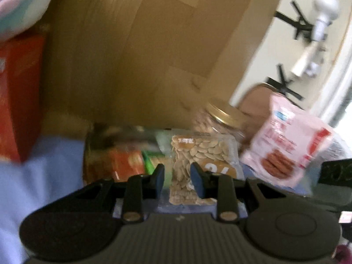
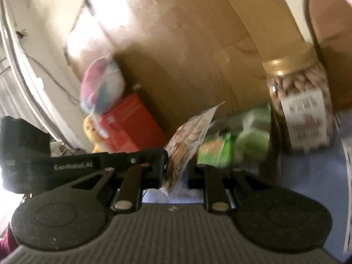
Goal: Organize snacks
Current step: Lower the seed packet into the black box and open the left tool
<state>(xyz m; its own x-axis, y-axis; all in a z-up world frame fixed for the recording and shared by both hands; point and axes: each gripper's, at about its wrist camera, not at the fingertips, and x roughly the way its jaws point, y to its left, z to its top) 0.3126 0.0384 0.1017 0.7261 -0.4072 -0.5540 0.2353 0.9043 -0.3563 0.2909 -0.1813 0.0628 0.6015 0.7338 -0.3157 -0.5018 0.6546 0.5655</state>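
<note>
A clear bag of pale pumpkin seeds (image 1: 204,149) with an orange label shows face-on in the left wrist view. It lies just past my left gripper (image 1: 177,176), whose jaws stand close together. The bag runs behind the right-hand finger (image 1: 197,180), and a thin gap shows beside the other finger. The blur hides any pinch. In the right wrist view the same bag (image 2: 193,132) stands edge-on, with my right gripper (image 2: 173,173) shut on its lower end. The left gripper (image 2: 164,154) comes in from the left, and its tip meets the bag.
A gold-lidded jar of nuts (image 1: 222,121) stands against a cardboard wall (image 1: 143,55). A pink biscuit bag (image 1: 286,145) leans right of it. Green packets (image 2: 220,149) and an orange pack (image 1: 123,165) lie behind the seeds. A red box (image 2: 129,127) sits left on blue cloth (image 1: 44,176).
</note>
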